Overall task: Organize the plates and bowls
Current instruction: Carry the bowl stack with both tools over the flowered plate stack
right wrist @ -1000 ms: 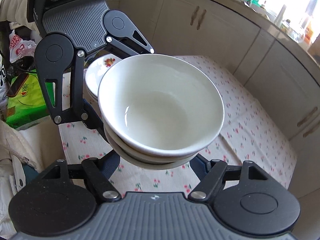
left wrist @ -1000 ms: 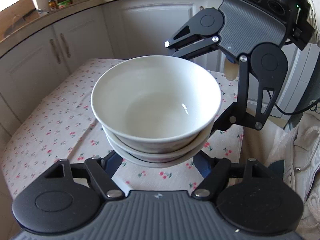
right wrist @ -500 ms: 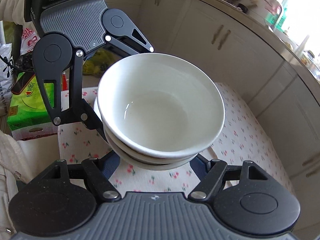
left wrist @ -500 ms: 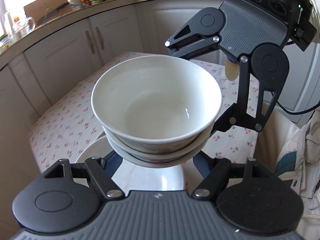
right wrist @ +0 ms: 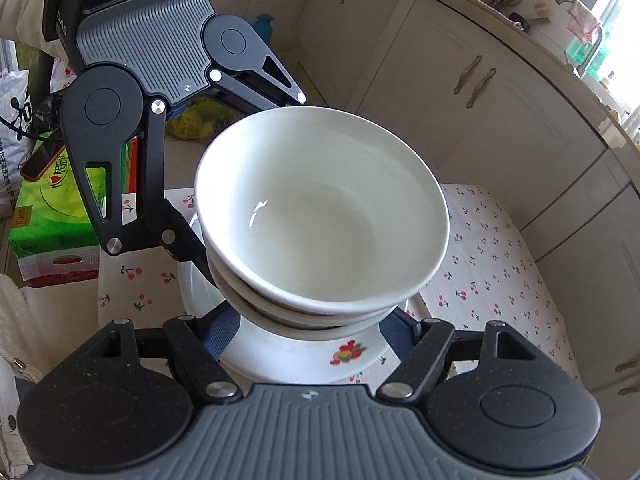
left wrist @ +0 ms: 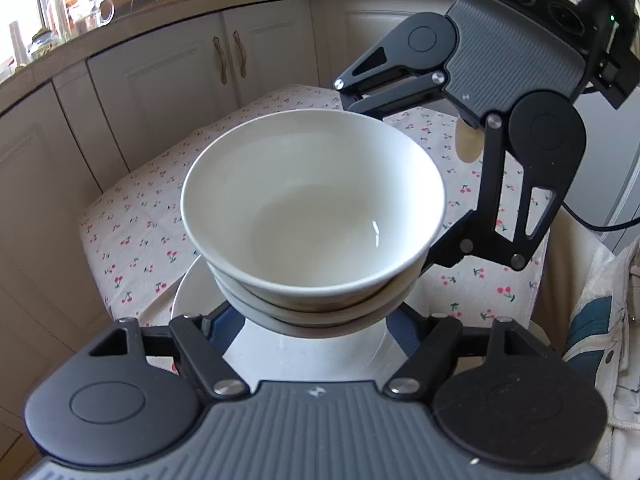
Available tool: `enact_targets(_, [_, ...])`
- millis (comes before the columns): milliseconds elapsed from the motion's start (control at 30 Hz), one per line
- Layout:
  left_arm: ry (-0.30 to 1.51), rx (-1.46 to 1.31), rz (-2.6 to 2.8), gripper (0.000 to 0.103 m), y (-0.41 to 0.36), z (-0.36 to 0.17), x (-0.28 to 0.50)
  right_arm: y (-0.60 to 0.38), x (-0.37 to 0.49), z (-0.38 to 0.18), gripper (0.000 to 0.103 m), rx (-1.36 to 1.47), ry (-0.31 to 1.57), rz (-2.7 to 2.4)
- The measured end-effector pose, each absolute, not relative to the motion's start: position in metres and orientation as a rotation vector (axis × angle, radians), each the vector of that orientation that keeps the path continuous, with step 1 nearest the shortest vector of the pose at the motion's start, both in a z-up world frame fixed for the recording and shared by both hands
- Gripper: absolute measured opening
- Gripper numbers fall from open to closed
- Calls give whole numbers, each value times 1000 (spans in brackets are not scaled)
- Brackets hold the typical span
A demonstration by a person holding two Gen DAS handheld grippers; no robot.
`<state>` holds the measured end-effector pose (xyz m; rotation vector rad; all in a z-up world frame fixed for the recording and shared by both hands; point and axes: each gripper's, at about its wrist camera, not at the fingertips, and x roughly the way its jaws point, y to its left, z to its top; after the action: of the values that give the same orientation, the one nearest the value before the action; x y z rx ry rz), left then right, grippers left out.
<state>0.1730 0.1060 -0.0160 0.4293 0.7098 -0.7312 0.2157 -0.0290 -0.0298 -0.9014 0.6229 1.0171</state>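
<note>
Bowls over the plate, both grippers carrying.

We hold a nested stack of bowls [left wrist: 314, 216] between us: our left gripper [left wrist: 316, 320] cradles the near side from below, our right gripper [right wrist: 310, 324] the opposite side, jaws of each spread around the stack's base and bearing on it. The stack hangs above a plate [right wrist: 340, 356] with a fruit print, lying on the cherry-print tablecloth [left wrist: 132, 232]; whether the bottom bowl touches the plate we cannot tell. Step in hand, we judge: setting bowls onto the plate. Next calls for a level, matched descent, centred, then both grippers easing off together.
</note>
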Motion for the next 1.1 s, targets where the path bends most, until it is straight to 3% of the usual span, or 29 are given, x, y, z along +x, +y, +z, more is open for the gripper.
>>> enact_targets(1100, [762, 365, -721, 77, 124, -38, 194, -8, 238, -52, 78, -885, 698, 989])
